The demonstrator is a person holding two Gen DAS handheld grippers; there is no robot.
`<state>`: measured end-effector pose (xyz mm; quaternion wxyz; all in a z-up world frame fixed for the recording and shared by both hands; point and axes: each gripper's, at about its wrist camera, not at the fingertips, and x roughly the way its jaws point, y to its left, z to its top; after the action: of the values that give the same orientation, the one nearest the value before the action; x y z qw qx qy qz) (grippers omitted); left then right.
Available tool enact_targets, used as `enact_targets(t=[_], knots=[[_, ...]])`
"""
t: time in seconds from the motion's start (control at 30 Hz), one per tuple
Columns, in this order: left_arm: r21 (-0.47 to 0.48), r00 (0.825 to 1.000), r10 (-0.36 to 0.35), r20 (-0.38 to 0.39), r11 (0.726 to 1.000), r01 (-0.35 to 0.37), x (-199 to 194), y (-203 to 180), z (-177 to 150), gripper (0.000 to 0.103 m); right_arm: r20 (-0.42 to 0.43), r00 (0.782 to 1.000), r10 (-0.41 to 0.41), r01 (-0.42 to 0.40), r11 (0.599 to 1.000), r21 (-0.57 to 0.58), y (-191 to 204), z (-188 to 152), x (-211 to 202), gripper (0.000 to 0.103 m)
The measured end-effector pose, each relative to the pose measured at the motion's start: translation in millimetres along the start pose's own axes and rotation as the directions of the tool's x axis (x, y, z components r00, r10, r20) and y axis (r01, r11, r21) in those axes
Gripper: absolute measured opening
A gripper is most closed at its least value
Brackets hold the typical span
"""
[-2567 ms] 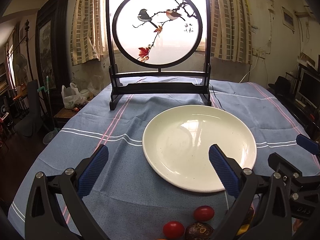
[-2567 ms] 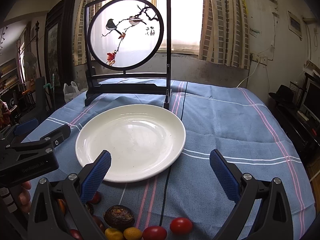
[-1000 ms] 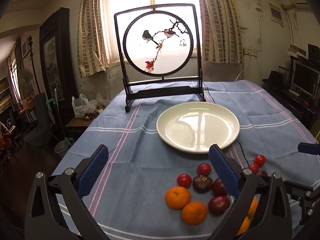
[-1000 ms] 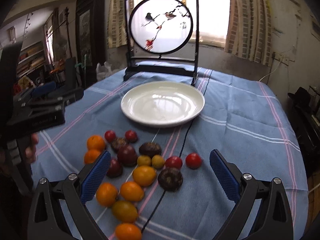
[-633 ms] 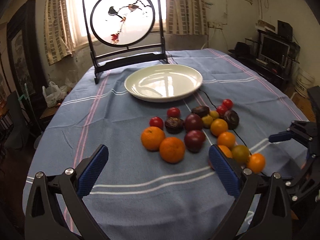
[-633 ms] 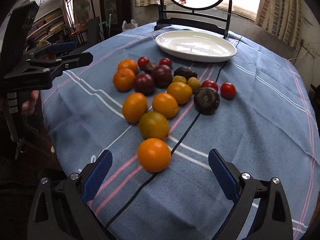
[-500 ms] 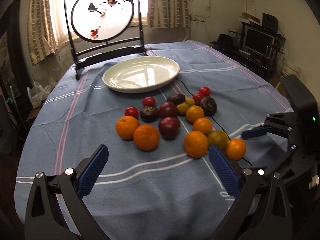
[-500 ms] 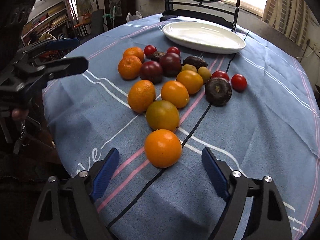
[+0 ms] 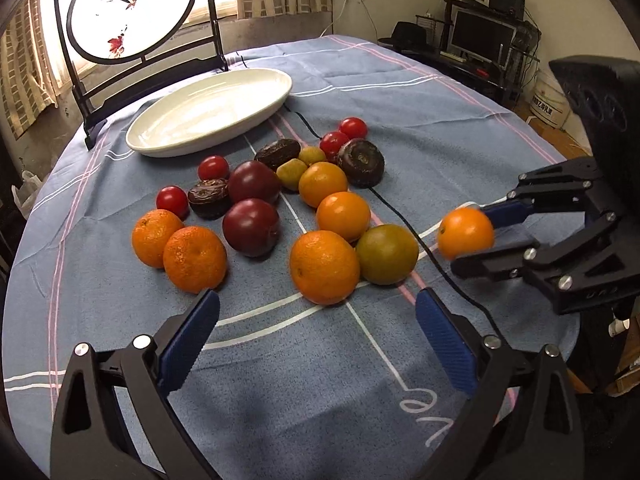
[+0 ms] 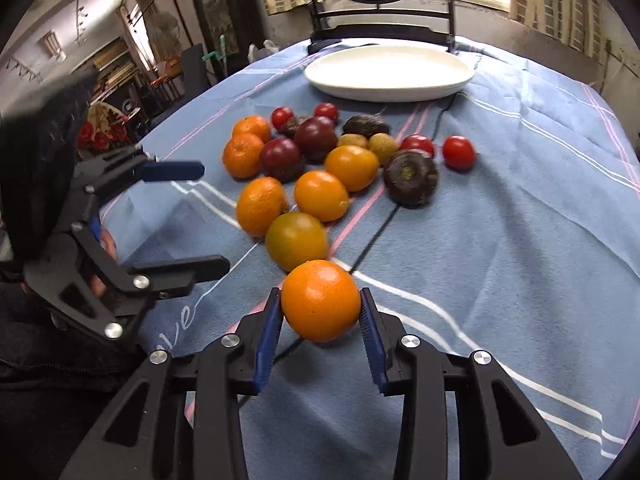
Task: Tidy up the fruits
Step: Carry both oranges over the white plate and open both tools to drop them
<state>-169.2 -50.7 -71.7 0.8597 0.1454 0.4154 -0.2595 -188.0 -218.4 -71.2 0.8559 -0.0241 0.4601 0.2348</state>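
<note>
My right gripper is shut on an orange at the near edge of the fruit cluster; the same orange and gripper show at the right of the left wrist view. Whether the orange still touches the cloth, I cannot tell. My left gripper is open and empty, just in front of a large orange. Oranges, dark plums, cherry tomatoes, a green-orange citrus and brown fruits lie clustered on the blue cloth. The empty white plate sits behind them.
A black-framed round bird screen stands behind the plate. A thin black cable runs across the blue tablecloth through the fruit. The table's right edge drops to a desk with a monitor.
Both grippers pulled back from the plate toward the near table edge. The right gripper moved in on the nearest orange and closed on it. The left gripper stayed open.
</note>
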Motion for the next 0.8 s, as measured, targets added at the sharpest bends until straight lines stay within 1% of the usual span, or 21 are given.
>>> enact_targets(t=[0.07,0.1,0.13,0.2,0.33,0.37,0.43,0.53,0.6,0.7,0.8], knots=[[0.011,1.0,-0.006,-0.029,1.0,0.006,8,0,1,0.071,0.007,1.0,0.0,0.0,1.0,0.023,-6,0,-1,0.038],[0.012,0.999,-0.014,-0.044,1.0,0.015,12,1,1,0.066,0.008,1.0,0.002,-0.003,0.999,0.033,-9,0,-2,0.038],[0.012,0.998,-0.023,-0.058,1.0,0.023,15,3,2,0.057,0.01,1.0,0.002,-0.003,0.999,0.036,-11,0,-3,0.038],[0.01,0.997,-0.026,-0.077,1.0,0.027,21,4,2,0.055,0.01,1.0,0.01,-0.011,0.999,0.039,-13,-1,-3,0.039],[0.018,0.997,-0.041,-0.059,0.999,0.042,24,2,9,0.055,0.004,1.0,0.017,-0.017,0.999,0.035,-14,-1,0,0.038],[0.022,0.998,-0.038,-0.053,0.999,0.039,26,2,11,0.05,0.002,1.0,0.019,-0.019,0.999,0.037,-13,-1,0,0.038],[0.025,0.996,-0.058,-0.063,0.998,0.06,29,0,13,0.041,0.002,1.0,0.016,-0.016,0.999,0.032,-13,0,0,0.038],[0.022,0.996,-0.062,-0.064,0.998,0.064,29,-1,13,0.04,0.009,1.0,0.016,-0.017,0.999,0.031,-13,2,-1,0.038],[0.003,0.994,-0.087,-0.065,0.996,0.087,23,3,13,0.04,0.012,1.0,0.014,-0.015,0.999,0.032,-14,4,-2,0.038],[-0.003,0.995,-0.1,-0.019,0.995,0.1,6,7,19,0.04,0.019,1.0,0.018,-0.019,1.0,0.025,-13,13,-4,0.038],[-0.021,0.995,-0.09,0.037,0.996,0.091,-13,18,37,0.04,0.052,0.999,0.005,-0.004,1.0,-0.005,-11,33,-10,0.038]])
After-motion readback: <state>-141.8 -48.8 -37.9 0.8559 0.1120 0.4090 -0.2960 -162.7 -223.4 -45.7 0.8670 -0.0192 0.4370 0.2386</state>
